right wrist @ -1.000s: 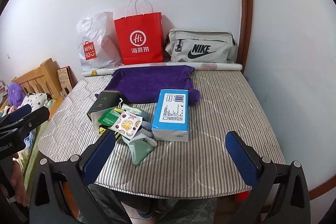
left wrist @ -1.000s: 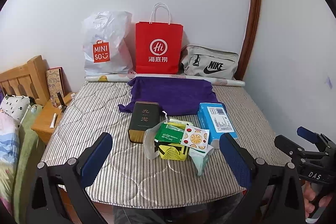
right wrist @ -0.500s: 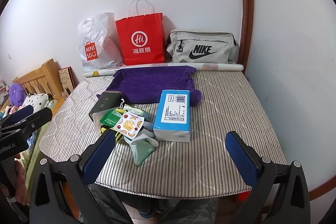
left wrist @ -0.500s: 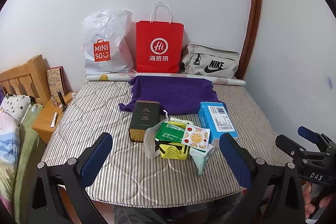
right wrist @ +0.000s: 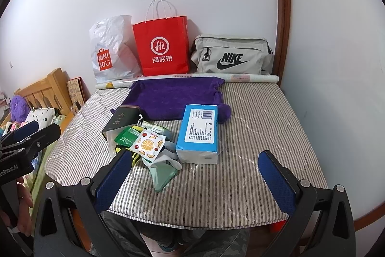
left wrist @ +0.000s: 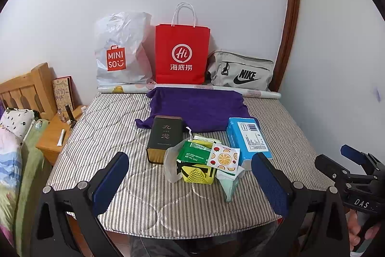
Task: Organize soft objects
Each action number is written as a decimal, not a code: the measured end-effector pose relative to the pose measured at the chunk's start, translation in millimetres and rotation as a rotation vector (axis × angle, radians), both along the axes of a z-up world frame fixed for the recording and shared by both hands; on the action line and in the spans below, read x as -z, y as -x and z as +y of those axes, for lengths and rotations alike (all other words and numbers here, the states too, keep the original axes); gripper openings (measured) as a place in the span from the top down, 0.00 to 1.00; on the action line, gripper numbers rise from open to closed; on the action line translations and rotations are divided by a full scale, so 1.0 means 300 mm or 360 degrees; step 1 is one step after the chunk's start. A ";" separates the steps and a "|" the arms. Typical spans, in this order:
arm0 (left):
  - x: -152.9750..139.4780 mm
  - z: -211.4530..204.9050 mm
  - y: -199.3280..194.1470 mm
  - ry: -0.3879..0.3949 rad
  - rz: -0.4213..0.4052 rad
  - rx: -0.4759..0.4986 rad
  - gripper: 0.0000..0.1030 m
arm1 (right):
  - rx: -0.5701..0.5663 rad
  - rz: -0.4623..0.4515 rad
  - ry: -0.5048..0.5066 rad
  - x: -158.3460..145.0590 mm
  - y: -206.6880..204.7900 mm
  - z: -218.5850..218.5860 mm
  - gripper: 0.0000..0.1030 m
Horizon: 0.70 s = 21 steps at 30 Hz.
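A purple towel (left wrist: 197,110) (right wrist: 175,98) lies spread at the back of the striped mattress (left wrist: 115,131) (right wrist: 259,127). In front of it sit a dark tin (left wrist: 164,136), a blue tissue pack (left wrist: 250,139) (right wrist: 199,131), and a pile of small packets (left wrist: 207,155) (right wrist: 146,141) on pale green socks (right wrist: 163,172). My left gripper (left wrist: 190,187) is open and empty, above the near edge before the pile. My right gripper (right wrist: 195,182) is open and empty, before the tissue pack.
A white Miniso bag (left wrist: 120,52), a red paper bag (left wrist: 181,57), a grey Nike bag (left wrist: 240,71) and a paper roll (left wrist: 259,94) line the back wall. A wooden nightstand (left wrist: 55,134) and bedding (left wrist: 14,136) stand at the left. A wall (left wrist: 336,64) closes the right.
Both grippers have moved slightly forward toward the mattress. Nothing on the mattress has moved.
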<state>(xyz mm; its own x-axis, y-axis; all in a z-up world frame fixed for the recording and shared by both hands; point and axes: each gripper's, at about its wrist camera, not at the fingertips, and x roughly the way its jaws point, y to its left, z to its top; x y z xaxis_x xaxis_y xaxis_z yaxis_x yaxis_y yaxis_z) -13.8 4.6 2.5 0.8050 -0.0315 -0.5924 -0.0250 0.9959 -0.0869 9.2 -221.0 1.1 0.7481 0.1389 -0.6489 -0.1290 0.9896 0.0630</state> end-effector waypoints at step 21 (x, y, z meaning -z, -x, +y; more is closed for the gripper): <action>0.134 0.015 -0.164 0.0010 0.0143 0.0029 0.00 | -0.0064 0.0092 0.0020 0.129 -0.103 0.024 0.00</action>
<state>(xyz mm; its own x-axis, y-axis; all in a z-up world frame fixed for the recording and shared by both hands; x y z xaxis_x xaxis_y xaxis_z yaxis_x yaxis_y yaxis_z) 35.3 9.0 -37.7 0.7481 -0.0497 -0.6618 -0.0147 0.9957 -0.0914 40.0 -213.9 -37.6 0.7033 0.1600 -0.6926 -0.1655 0.9844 0.0593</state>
